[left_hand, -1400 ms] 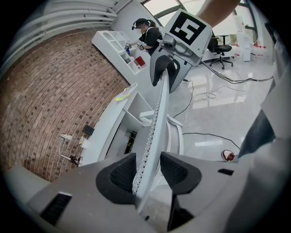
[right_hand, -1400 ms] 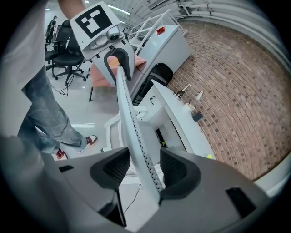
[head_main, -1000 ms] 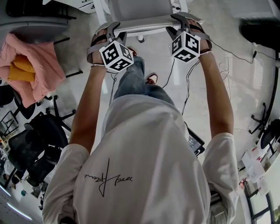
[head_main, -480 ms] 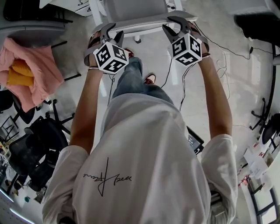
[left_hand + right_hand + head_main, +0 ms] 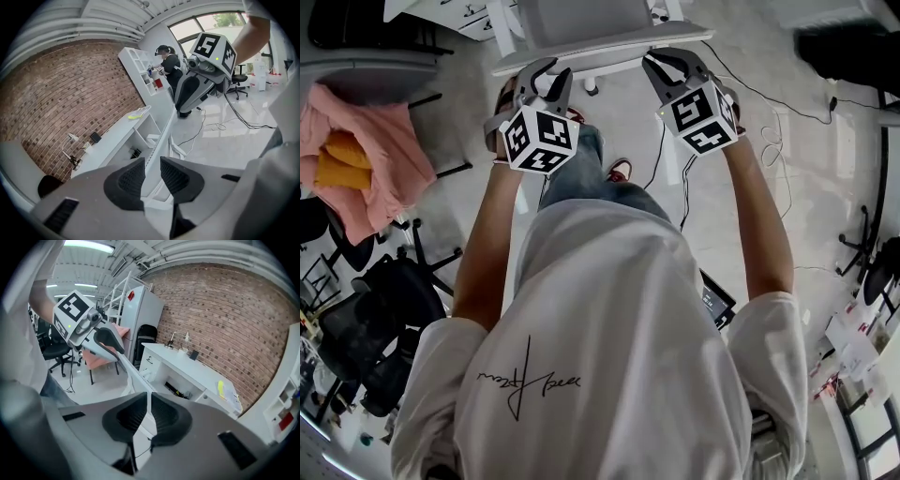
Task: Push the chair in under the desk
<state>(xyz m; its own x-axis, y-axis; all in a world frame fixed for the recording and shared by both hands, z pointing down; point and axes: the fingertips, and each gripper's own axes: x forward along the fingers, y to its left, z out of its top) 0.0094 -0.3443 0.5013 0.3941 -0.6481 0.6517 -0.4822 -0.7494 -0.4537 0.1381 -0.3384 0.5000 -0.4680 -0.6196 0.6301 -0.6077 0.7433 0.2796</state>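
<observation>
The chair (image 5: 581, 23), just ahead of the person and short of the white desk (image 5: 187, 364), has both claws just closing on its thin back rim: the right claw (image 5: 664, 62) pinches it and the left claw (image 5: 549, 75) is half spread around it, so a pushing grip seems nearly set.

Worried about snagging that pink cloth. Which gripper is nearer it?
Left. The left gripper is off the pink cloth, on its side; the right gripper is farther across. Both have just been closing, chair edge between fingers.
</observation>
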